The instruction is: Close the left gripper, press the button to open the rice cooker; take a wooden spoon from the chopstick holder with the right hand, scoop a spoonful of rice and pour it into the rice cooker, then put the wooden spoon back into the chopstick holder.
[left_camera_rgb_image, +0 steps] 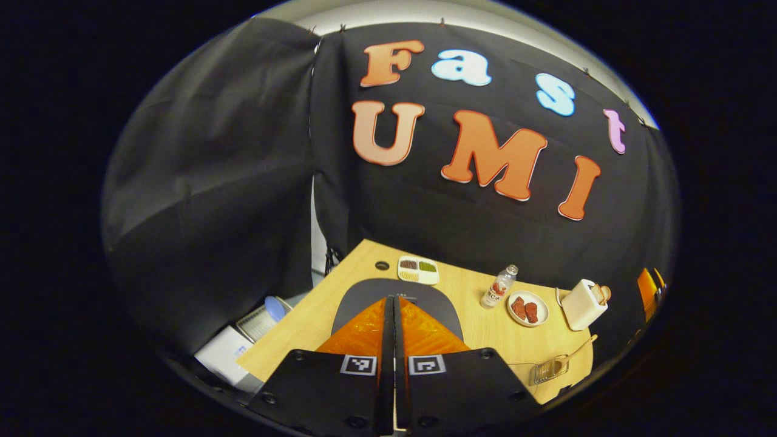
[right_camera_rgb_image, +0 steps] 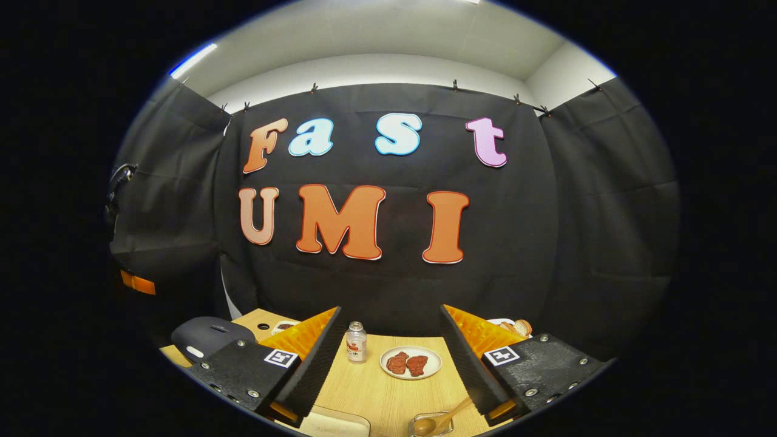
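Your left hand-held gripper [left_camera_rgb_image: 393, 321] has its two fingers pressed together with nothing between them, held above the dark grey rice cooker [left_camera_rgb_image: 397, 294], lid down, at the left part of the wooden surface [left_camera_rgb_image: 485, 334]. Your right hand-held gripper [right_camera_rgb_image: 388, 358] is spread wide and empty, above the surface's near edge. The wooden spoon [left_camera_rgb_image: 576, 351] stands tilted in the chopstick holder [left_camera_rgb_image: 546, 370] at the near right. A bottle [right_camera_rgb_image: 356, 342] and a plate of meat [right_camera_rgb_image: 410, 362] sit further back.
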Available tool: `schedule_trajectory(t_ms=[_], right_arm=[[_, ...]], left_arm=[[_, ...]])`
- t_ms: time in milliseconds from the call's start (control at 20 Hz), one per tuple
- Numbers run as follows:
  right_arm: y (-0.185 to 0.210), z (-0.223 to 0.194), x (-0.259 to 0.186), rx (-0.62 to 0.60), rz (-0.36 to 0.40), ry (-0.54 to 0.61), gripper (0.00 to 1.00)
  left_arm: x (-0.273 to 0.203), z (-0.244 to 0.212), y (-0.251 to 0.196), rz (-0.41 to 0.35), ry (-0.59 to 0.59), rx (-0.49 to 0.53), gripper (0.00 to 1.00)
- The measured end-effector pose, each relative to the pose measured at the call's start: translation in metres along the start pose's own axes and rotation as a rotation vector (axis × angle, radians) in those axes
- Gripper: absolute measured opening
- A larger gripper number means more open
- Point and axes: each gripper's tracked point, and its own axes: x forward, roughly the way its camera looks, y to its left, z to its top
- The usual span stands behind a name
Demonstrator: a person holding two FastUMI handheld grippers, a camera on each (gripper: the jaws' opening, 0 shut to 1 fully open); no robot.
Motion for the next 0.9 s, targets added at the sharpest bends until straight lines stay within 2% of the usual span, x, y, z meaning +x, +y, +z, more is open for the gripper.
schedule_trajectory(t_ms=[150, 200, 250, 300, 400, 550, 600, 700, 750, 800, 900], right_arm=[[-0.01, -0.01, -0.001, -0.007, -0.023, 0.024, 0.96], [-0.012, -0.014, -0.001, -0.007, -0.026, 0.035, 0.96], [-0.014, -0.021, -0.001, -0.007, -0.026, 0.056, 0.96], [-0.016, -0.028, -0.001, -0.005, -0.029, 0.079, 0.96], [-0.023, -0.04, -0.005, 0.005, -0.038, 0.114, 0.96], [-0.035, -0.056, -0.009, 0.015, -0.069, 0.149, 0.96], [-0.04, -0.061, -0.01, 0.017, -0.079, 0.16, 0.96], [-0.044, -0.068, -0.011, 0.022, -0.092, 0.18, 0.96], [-0.046, -0.072, -0.011, 0.023, -0.095, 0.191, 0.96], [-0.048, -0.076, -0.011, 0.023, -0.097, 0.201, 0.96], [-0.049, -0.078, -0.01, 0.025, -0.102, 0.206, 0.96]], left_arm=[[0.021, -0.031, -0.001, -0.038, 0.176, -0.086, 0.13], [0.026, -0.042, 0.001, -0.032, 0.233, -0.123, 0.1], [0.033, -0.054, 0.002, -0.029, 0.296, -0.162, 0.13], [0.04, -0.066, -0.001, -0.041, 0.348, -0.201, 0.1], [0.048, -0.084, -0.005, -0.063, 0.432, -0.241, 0.1], [0.052, -0.101, -0.019, -0.098, 0.515, -0.227, 0.12], [0.054, -0.112, -0.021, -0.092, 0.55, -0.213, 0.1], [0.06, -0.131, -0.023, -0.078, 0.598, -0.207, 0.1], [0.061, -0.138, -0.017, -0.044, 0.607, -0.203, 0.1], [0.061, -0.135, -0.019, -0.039, 0.59, -0.211, 0.06], [0.061, -0.141, -0.016, -0.036, 0.577, -0.21, 0.07]])
